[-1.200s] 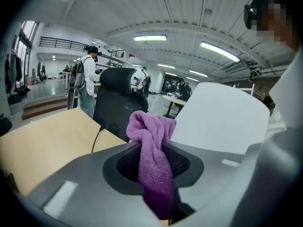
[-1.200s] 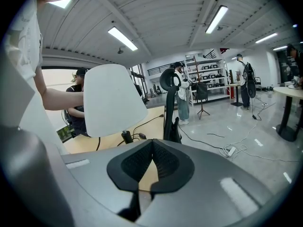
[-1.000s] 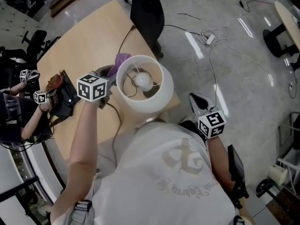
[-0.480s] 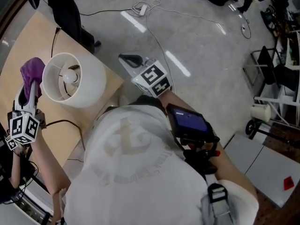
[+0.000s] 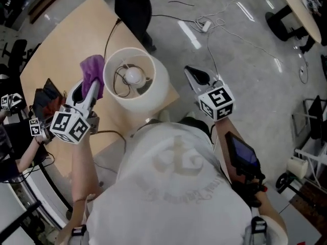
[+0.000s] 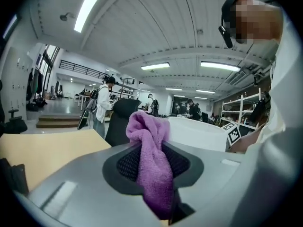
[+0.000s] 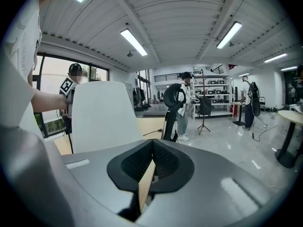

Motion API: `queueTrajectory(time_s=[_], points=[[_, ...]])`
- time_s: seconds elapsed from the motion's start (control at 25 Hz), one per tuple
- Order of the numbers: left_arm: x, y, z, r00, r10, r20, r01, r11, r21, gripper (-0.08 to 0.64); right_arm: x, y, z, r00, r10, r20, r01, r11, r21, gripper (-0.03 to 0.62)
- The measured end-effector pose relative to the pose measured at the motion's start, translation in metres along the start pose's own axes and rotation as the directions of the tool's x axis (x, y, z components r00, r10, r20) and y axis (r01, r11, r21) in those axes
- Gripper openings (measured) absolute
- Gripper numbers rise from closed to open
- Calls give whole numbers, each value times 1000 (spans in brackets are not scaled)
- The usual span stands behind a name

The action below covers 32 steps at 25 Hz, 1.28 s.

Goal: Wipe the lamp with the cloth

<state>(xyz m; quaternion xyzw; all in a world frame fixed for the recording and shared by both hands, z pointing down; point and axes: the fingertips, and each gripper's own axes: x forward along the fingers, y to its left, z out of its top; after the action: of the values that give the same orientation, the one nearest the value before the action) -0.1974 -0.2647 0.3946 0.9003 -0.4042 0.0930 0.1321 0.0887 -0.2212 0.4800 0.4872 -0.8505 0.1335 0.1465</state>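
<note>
Left gripper [image 5: 90, 87] is clenched on the purple cloth [image 5: 92, 68]. In the left gripper view the cloth [image 6: 150, 161] is pinched right between the pads. A bunched tuft pokes out past the tips and the rest hangs back toward the camera. The jaws sit partway closed, held apart only by the thickness of the fabric.

From the head view, that tuft is up at the left rim of the white lamp shade [image 5: 157, 88], just beside it. Whether it is actually touching the shade I cannot tell. The shade opens upward, with the bulb [image 5: 134, 75] showing inside it. It stands at the near edge of the tan worktop [image 5: 56, 45].

Now the right gripper [image 5: 195, 76]. It is off to the right of the shade, out over the grey floor [image 5: 240, 50], apart from the lamp. In the right gripper view its jaws are clamped together at the tips, with nothing between them. Only a thin slit nearer the camera lets the worktop colour show through. The lamp shade [image 7: 102, 115] rises to the left of its jaws.

A black chair [image 5: 130, 9] stands at the far side of the worktop. At the left edge, another person's hand [image 5: 37, 128] carries a marker cube of its own.
</note>
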Motion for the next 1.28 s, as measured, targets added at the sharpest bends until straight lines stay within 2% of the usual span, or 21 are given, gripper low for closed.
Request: queueTrajectory(time_s=[0.16,0.4,0.52,0.6,0.72,0.84,0.92,1.04,1.12,1.2,1.28], points=[[13,0,-35,998,-9,-63,10,1000,14,106,4,7,-5,1000,-5,-18,5,1000,5,14],[16,13,-84,989,25,-144,-35,997,-69,106,10,8,-8,1000,9,-28,-8,1000,7,14],[11,19,-96,984,69,-163,-87,991,-102,106,12,5,-5,999,17,-27,-17,1000,4,14],[0,23,-85,984,126,-123,-139,985,-102,106,13,5,-5,999,30,-25,-30,1000,0,14],[-26,14,-44,976,218,1,-218,972,-85,106,13,3,-9,998,60,-27,-60,998,-7,14],[-45,-17,13,947,285,146,-270,956,-114,106,9,-7,-8,995,89,-36,-90,996,-11,13],[-56,-41,34,927,315,203,-287,945,-156,106,9,-9,-9,993,111,-38,-112,994,-10,14],[-60,-64,40,916,327,234,-293,941,-166,106,12,-2,-13,989,145,-36,-145,989,-3,14],[-53,-69,31,915,338,219,-303,936,-180,106,11,3,-17,986,161,-37,-161,987,6,14],[-46,-68,17,911,364,192,-321,921,-223,106,8,6,-20,984,172,-39,-172,985,14,14],[-45,-65,4,899,404,171,-352,897,-268,107,5,7,-23,983,180,-41,-180,984,19,14]])
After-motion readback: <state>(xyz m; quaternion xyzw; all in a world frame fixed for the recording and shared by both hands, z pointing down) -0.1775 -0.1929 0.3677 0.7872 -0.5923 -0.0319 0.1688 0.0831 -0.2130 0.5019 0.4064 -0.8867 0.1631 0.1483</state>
